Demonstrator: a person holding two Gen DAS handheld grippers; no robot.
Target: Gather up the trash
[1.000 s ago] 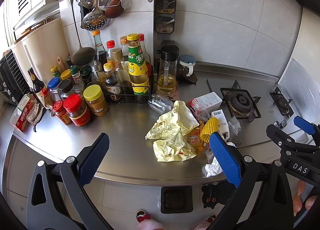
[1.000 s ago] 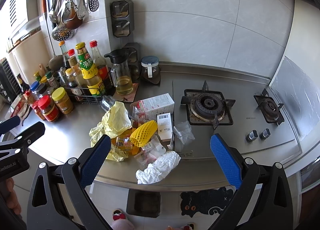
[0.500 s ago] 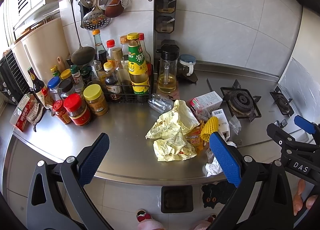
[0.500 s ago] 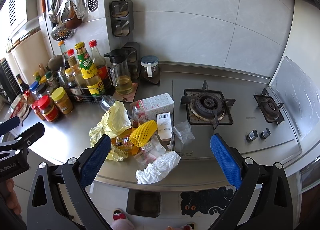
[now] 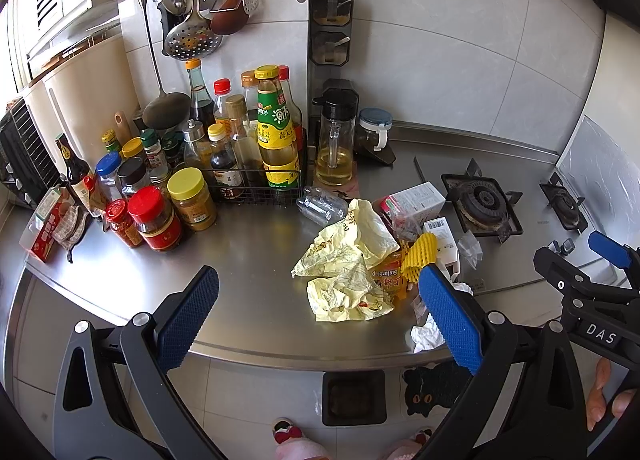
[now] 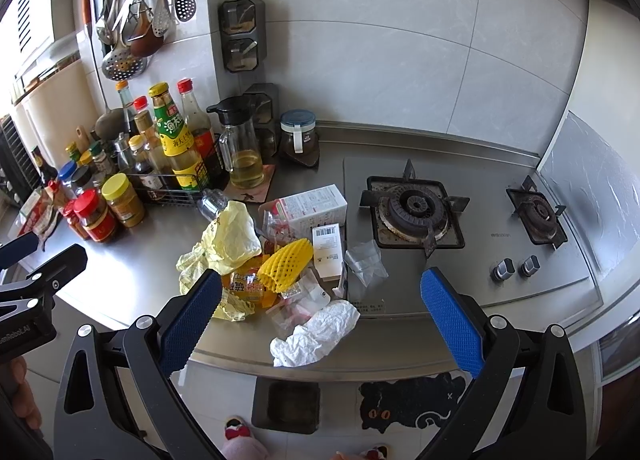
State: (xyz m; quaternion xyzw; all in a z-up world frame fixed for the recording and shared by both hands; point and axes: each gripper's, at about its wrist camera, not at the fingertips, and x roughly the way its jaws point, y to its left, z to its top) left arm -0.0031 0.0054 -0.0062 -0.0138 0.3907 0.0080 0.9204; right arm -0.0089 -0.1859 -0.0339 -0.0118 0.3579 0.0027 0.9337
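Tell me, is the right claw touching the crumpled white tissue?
Apart. In the right wrist view the open right claw hangs off the counter edge, clear of the crumpled white tissue.

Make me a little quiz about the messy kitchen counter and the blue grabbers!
1. True or false: the left gripper is holding the crumpled white tissue.
2. What color is the foam fruit net? A) yellow B) green C) red
3. Fill in: the clear plastic bottle is lying on its ____.

Key: 1 false, both the left and right gripper are open and empty. 2 A. 3 side.
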